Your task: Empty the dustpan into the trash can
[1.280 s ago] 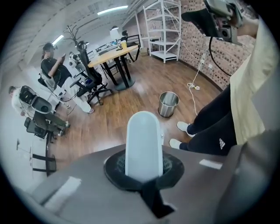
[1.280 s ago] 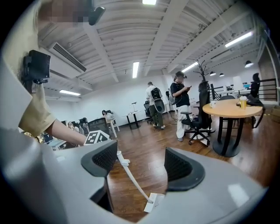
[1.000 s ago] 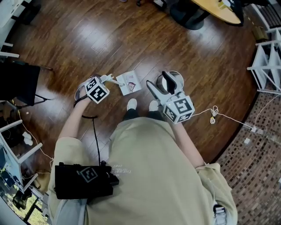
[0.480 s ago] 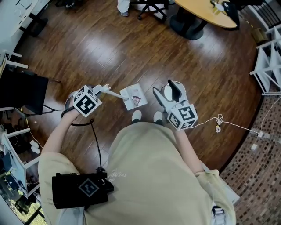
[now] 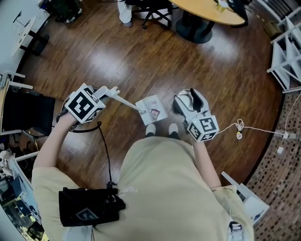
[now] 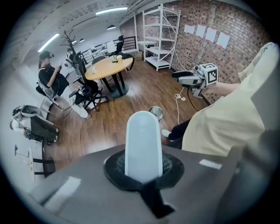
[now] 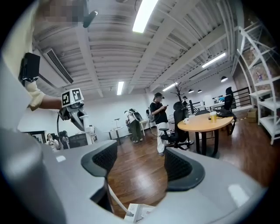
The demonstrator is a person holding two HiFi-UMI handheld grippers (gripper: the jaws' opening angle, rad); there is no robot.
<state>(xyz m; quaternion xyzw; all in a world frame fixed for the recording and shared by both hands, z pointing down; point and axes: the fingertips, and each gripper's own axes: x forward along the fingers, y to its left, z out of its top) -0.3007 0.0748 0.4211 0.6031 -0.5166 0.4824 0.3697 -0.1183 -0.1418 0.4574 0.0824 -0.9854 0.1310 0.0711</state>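
A white dustpan (image 5: pixel 151 109) with bits of litter on it hangs off the floor on a long white handle (image 5: pixel 126 100). My left gripper (image 5: pixel 111 92) is shut on the top end of that handle (image 6: pixel 142 144) and points steeply down. A small metal trash can (image 6: pixel 155 113) stands on the wood floor by the person's shoes. In the head view the can is mostly hidden under my right gripper (image 5: pixel 186 100). The right gripper (image 7: pixel 140 165) is held about level, open, with nothing between its pads. The dustpan (image 7: pixel 139 212) shows below its jaws.
A round wooden table (image 5: pixel 207 10) and office chairs stand at the far side. White shelving (image 5: pixel 286 52) is at the right, a black seat (image 5: pixel 28 112) at the left. A white cable (image 5: pixel 241 127) lies on the floor. People stand in the background (image 7: pixel 158 118).
The left gripper has risen with the dustpan, and the pan has swung closer to the trash can. The right gripper has drifted sideways over the can, still open.
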